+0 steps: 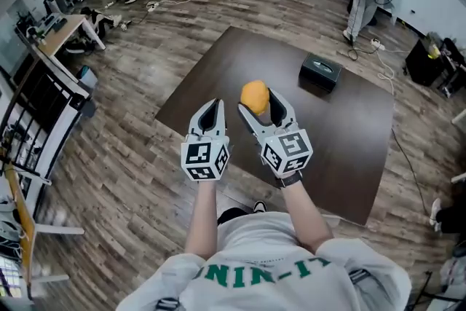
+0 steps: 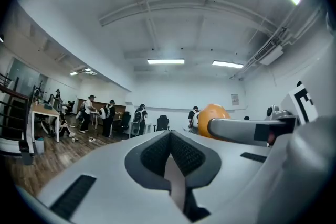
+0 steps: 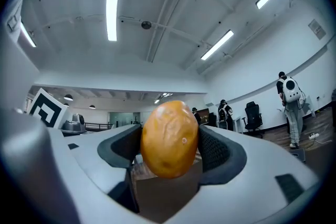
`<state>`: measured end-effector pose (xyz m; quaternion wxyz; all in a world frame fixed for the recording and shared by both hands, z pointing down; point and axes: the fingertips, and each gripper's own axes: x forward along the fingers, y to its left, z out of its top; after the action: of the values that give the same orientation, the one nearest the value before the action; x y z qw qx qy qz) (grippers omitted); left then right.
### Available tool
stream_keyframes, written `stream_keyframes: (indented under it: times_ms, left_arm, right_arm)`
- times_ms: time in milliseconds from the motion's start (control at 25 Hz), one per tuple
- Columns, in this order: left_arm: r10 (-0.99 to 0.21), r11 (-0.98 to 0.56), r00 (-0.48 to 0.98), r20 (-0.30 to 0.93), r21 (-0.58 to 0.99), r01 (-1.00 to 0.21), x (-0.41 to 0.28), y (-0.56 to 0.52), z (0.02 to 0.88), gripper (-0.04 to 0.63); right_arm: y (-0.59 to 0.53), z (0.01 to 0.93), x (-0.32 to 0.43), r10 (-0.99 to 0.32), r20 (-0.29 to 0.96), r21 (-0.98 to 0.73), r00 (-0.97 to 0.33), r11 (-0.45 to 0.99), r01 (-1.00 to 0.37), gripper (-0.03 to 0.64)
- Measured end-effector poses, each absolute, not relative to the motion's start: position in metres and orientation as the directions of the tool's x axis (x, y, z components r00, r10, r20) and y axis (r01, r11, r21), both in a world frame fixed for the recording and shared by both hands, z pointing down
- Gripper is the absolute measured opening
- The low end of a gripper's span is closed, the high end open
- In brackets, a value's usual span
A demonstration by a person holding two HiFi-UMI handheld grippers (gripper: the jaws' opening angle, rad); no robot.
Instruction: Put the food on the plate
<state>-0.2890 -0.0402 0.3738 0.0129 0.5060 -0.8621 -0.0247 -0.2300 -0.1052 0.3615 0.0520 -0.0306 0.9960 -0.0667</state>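
One orange food piece sits pinched between jaws of the right claw

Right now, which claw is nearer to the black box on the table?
Right. The right claw, gripping the orange food, is left of the black box; the left claw is farther left.

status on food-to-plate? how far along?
Done: the pick. The right tool is clamped on the yellow-orange food, held up above the dark table.
In hand: the food is in the grip; the left tool is shut and empty.
Left: the placing. No plate shows in any view; only a black box sits on the table.
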Motion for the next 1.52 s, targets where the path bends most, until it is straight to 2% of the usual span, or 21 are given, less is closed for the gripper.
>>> stream_keyframes:
  times_ms: [160, 360, 520, 680, 840, 1000, 1200, 1520]
  left_arm:
    - [-0.911, 0.413, -0.412, 0.016, 0.033, -0.91, -0.298, -0.089, 0.383, 0.011]
    - [-0.958, 0.288, -0.288, 0.002, 0.034, -0.957, -0.306, -0.153, 0.381, 0.011]
    - [-0.986, 0.164, -0.165, -0.014, 0.056, -0.985, -0.31, -0.196, 0.376, 0.011]
    - [-0.997, 0.07, -0.071, -0.017, 0.036, -0.997, -0.314, -0.231, 0.372, 0.011]
    - [-1.0, -0.002, 0.002, 0.004, 0.019, -1.0, -0.312, -0.257, 0.375, 0.011]
    - [-0.996, -0.079, 0.08, 0.027, 0.043, -0.996, -0.305, -0.284, 0.387, 0.011]
    - [-0.985, -0.148, 0.151, 0.088, 0.039, -0.988, -0.291, -0.309, 0.411, 0.011]
    - [-0.952, -0.214, 0.233, 0.201, 0.112, -0.97, -0.275, -0.323, 0.481, 0.011]
  right_arm:
    - [-0.15, 0.378, -0.237, -0.126, -0.078, -0.232, -0.989, 0.967, -0.105, 0.347]
    - [-0.203, 0.39, -0.245, -0.226, 0.004, -0.249, -0.974, 0.943, -0.22, 0.348]
    - [-0.243, 0.388, -0.244, -0.308, -0.012, -0.365, -0.951, 0.887, -0.283, 0.348]
    - [-0.275, 0.39, -0.237, -0.43, 0.007, -0.325, -0.903, 0.853, -0.409, 0.348]
    - [-0.302, 0.405, -0.223, -0.573, 0.103, -0.237, -0.813, 0.78, -0.58, 0.347]
    - [-0.325, 0.434, -0.205, -0.655, 0.183, -0.188, -0.733, 0.708, -0.68, 0.347]
    - [-0.332, 0.473, -0.177, -0.709, 0.281, -0.166, -0.647, 0.628, -0.76, 0.345]
    - [-0.324, 0.534, -0.158, -0.705, 0.403, -0.188, -0.584, 0.561, -0.806, 0.345]
